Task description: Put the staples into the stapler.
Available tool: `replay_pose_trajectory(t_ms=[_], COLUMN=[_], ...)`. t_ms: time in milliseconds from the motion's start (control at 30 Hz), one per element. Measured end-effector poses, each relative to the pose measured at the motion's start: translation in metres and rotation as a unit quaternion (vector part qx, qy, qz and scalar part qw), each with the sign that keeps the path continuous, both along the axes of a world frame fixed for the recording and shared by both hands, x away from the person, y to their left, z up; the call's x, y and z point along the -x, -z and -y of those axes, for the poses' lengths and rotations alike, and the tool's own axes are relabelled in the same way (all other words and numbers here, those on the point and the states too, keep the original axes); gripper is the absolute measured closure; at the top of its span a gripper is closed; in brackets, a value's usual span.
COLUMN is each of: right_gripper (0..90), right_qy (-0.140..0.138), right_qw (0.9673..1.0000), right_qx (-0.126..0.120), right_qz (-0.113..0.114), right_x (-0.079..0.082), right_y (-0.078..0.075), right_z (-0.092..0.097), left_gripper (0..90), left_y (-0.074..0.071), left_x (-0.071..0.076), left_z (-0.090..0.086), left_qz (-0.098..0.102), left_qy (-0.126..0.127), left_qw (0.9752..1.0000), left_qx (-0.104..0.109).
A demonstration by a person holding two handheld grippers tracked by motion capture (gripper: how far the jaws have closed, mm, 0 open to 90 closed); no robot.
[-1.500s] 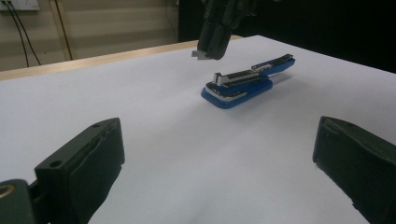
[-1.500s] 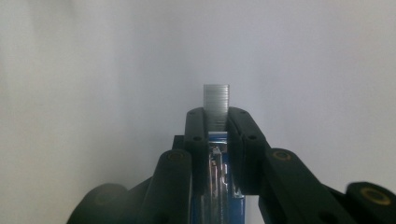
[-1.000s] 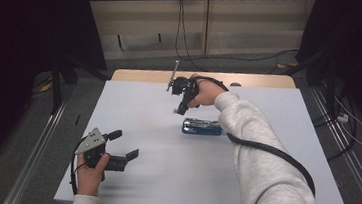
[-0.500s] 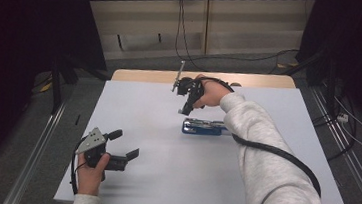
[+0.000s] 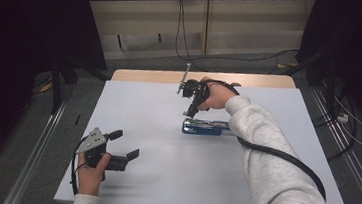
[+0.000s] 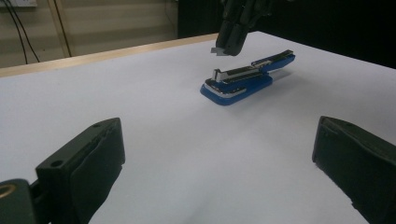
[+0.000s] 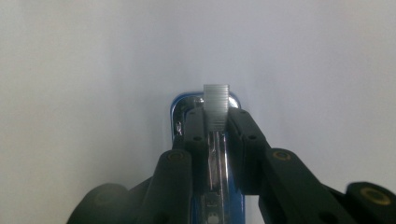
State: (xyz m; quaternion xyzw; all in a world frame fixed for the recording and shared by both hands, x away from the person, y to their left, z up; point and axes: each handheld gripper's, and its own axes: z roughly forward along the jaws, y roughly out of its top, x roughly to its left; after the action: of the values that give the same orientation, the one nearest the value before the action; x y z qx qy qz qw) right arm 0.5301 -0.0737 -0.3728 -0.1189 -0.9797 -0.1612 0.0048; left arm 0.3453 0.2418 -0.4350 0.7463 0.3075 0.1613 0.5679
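A blue stapler point(image 5: 206, 127) lies open just right of the table's point(image 5: 135, 188) centre. The right gripper point(image 7: 215, 112) pinches a strip of staples point(image 7: 216, 99) above its front end, not yet loaded. At seven o'clock, the left gripper point(image 5: 123, 146) rests wide open, empty

Counted: one white-topped desk point(image 5: 151, 179); one blue plastic stapler with metal channel, lying open point(image 5: 206, 128); one short grey strip of metal staples point(image 7: 216, 105); two black handheld two-jaw grippers, left point(image 5: 123, 149) and right point(image 5: 189, 114).
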Motion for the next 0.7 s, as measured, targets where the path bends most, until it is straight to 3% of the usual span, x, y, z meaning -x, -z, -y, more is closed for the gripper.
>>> replay_pose_trajectory(t_ms=[700], right_gripper=[78.3], right_qy=[0.000], right_qw=[1.0000], right_qx=[0.005], right_qz=[-0.004], right_x=[0.0019], right_y=[0.0070], right_z=[0.0022], left_gripper=[2.7], left_y=[-0.0001], left_x=[-0.0001], left_z=[0.0005], left_qz=[0.000], left_qy=[0.002], left_qw=[1.0000], left_qx=[-0.002])
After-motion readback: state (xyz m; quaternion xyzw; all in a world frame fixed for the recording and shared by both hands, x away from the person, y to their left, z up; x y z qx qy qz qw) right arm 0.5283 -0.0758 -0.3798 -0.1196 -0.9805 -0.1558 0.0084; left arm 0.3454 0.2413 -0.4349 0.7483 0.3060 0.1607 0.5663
